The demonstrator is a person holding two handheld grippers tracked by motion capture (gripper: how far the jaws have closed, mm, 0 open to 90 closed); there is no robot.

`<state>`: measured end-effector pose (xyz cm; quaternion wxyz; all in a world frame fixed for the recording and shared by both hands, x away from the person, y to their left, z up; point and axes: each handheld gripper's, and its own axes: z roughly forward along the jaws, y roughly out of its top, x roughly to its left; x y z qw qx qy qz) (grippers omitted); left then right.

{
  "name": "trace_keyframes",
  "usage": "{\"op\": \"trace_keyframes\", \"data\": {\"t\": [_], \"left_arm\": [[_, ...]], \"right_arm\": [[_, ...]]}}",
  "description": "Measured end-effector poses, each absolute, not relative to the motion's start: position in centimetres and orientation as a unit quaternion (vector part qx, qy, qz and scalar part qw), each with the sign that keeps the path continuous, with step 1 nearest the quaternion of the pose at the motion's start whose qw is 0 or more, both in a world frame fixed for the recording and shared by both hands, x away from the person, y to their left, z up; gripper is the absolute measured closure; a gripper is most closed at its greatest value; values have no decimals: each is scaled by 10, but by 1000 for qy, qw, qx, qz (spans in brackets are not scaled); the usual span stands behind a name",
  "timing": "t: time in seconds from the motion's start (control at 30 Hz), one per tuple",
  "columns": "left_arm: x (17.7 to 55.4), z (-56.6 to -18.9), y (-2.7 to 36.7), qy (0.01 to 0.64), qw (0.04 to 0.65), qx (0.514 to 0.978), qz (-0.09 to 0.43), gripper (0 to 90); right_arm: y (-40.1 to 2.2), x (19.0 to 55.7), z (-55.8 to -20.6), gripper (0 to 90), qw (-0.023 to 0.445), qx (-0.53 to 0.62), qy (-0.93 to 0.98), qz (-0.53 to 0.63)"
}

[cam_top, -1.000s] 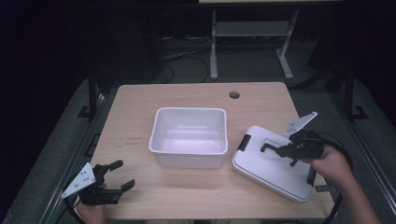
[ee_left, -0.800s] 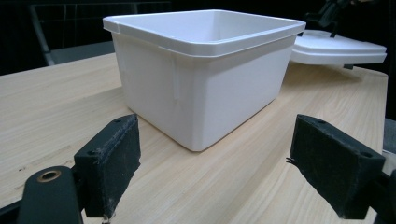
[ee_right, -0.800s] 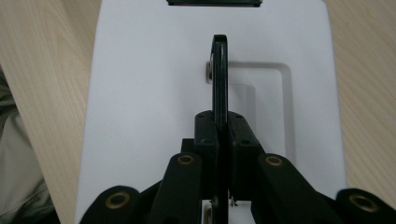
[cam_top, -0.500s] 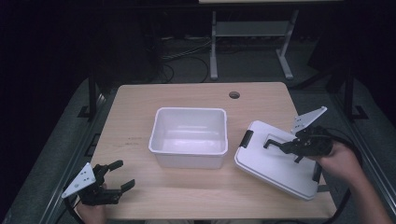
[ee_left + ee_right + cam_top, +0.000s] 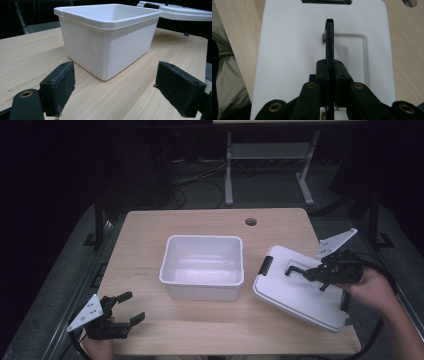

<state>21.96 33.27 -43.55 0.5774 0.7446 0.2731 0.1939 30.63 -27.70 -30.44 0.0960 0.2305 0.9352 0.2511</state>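
Observation:
A white lid with a black handle hangs tilted over the table's right side, its black latch toward the bin. My right gripper is shut on that handle. In the right gripper view the pads of my right gripper clamp the thin handle above the lid. An empty white bin stands at the table's middle. My left gripper rests open at the front left corner. The left gripper faces the bin with nothing between its jaws, and the lid shows beyond it.
The wooden table has a round cable hole near its far edge. Bare wood lies left of the bin and in front of it. A metal stand and cables sit on the dark floor beyond the table.
My right gripper has risen a little with the lid hanging from its handle. The left gripper and the bin have stayed put.

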Motion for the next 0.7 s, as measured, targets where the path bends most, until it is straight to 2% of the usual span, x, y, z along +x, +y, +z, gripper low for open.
{"op": "trace_keyframes", "data": {"t": [0.7], "left_arm": [[219,-435,334,276,579,742,195,157]], "right_arm": [[-267,304,-270,840,110,211,937,255]]}}
